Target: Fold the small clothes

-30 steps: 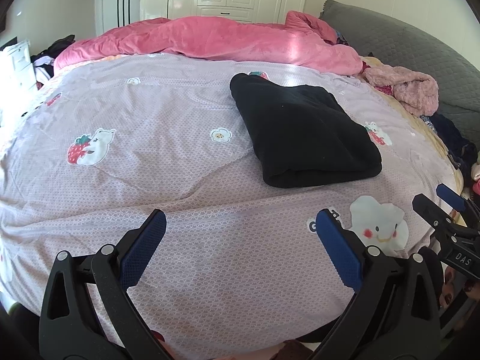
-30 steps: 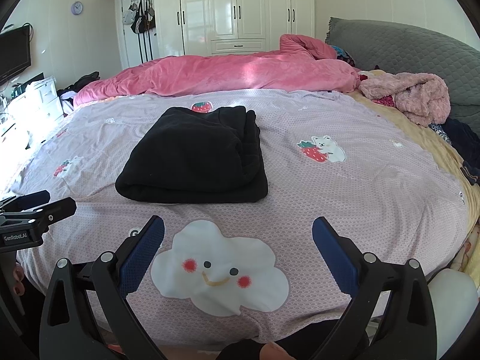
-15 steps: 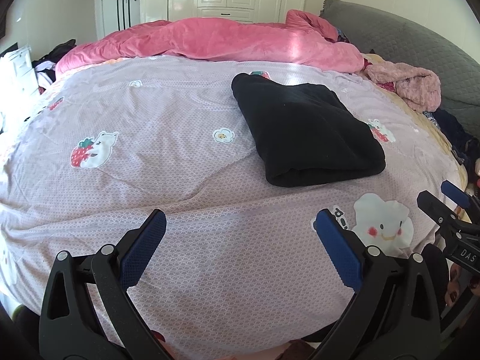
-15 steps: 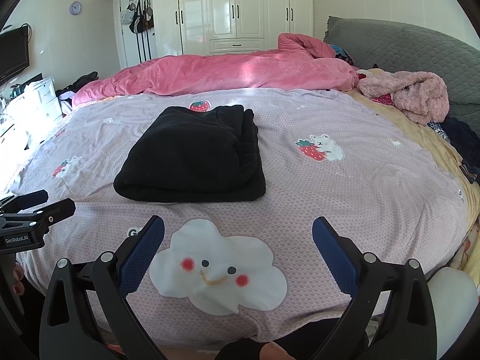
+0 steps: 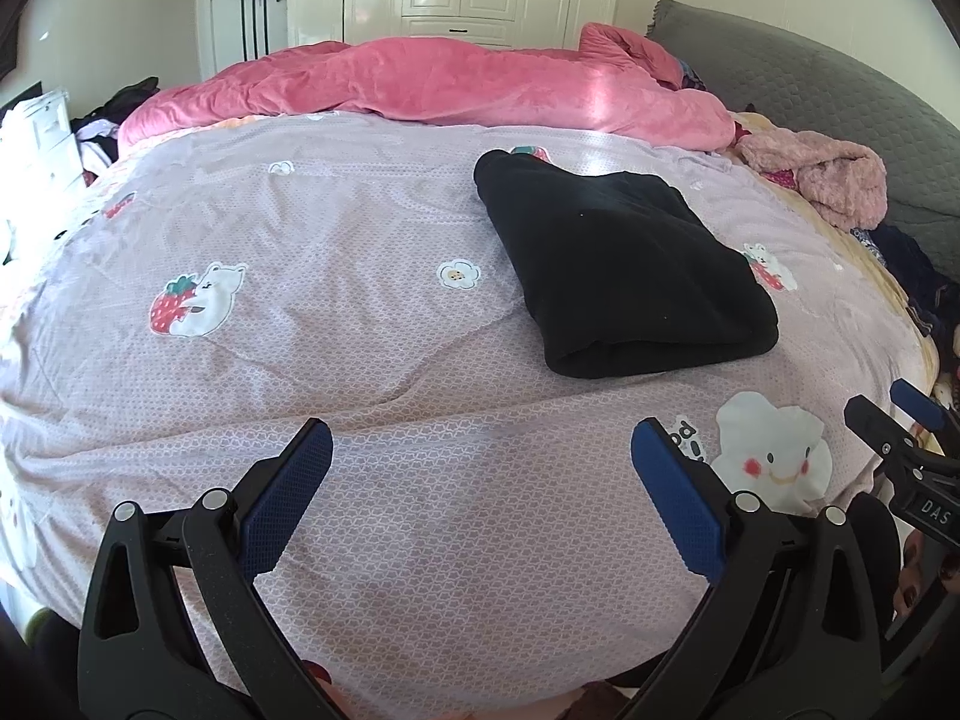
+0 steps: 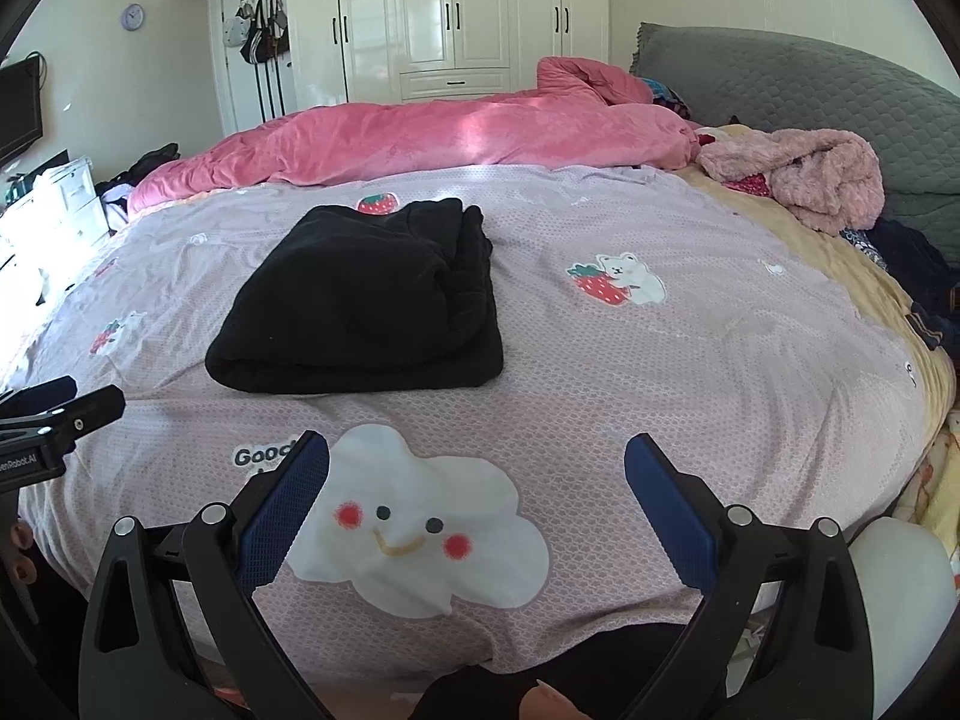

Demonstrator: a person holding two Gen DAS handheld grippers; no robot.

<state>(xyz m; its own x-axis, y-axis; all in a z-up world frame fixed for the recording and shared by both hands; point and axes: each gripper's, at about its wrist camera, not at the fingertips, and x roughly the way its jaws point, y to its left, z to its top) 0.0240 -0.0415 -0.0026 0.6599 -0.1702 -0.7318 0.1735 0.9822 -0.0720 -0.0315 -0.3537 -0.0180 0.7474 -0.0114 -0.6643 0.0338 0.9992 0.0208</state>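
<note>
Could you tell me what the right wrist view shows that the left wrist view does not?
Only the right wrist view shows the wall clock, the dark screen on the left wall, and the stacked folded edges on the right side of the black garment. Only the left wrist view shows the small flower print left of that garment. Both show the pink duvet, the cloud print, and each open hand-held gripper: left, right.
</note>
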